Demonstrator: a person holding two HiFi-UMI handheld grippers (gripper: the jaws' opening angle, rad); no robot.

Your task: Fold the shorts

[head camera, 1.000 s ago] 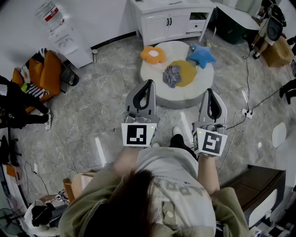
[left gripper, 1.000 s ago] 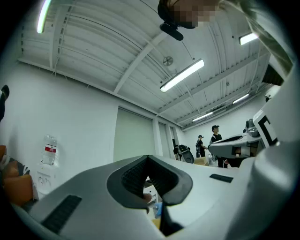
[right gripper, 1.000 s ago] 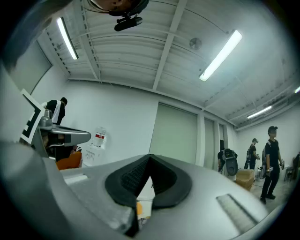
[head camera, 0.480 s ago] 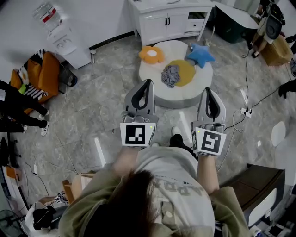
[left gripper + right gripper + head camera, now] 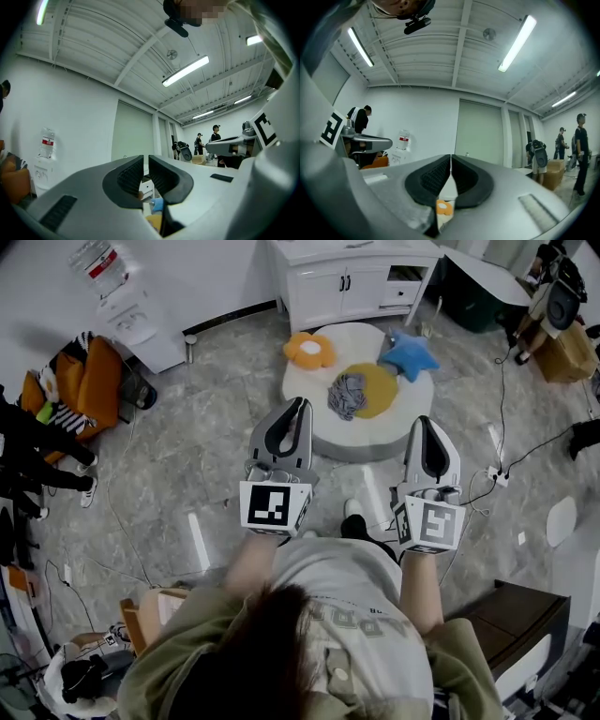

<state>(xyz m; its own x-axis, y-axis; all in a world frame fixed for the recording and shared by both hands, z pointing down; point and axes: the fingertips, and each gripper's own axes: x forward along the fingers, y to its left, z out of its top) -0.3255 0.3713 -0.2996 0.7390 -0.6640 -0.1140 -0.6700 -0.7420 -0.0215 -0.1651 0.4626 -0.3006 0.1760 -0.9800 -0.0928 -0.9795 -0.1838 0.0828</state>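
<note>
Step in hand (judged): approach only, fold not yet begun.

Shorts point(image 5: 348, 393) = crumpled grey heap near centre of round white platform point(image 5: 375, 446), half on yellow cushion point(image 5: 382, 388).

L gripper point(image 5: 300, 407) and R gripper point(image 5: 425, 423) are held about level on the platform's near side, neither touching the shorts. L jaws all but closed, with a hairline slit and nothing in it. R jaws pressed together, empty.

Doing it well (judgement):
- Open both jaws before going in and tip the noses down toward platform centre.
- The heap hides waistband and hems, so find two waistband corners first.
- Spread the shorts flat on a bare part of the platform, then fold.
- Room is tight: orange flower cushion point(image 5: 309, 350) sits at the platform's far-left edge, blue star cushion point(image 5: 409, 352) at far-right. Snag risk.

Views:
- Head view alone shows shorts and platform layout.
- Gripper views look level, past the platform, to wall, ceiling lights and bystanders.
- Under the jaws only scraps show: blue/yellow in the L view, orange in the R view. Shorts not made out there.
- Gripper views alone show the jaw faces.
</note>
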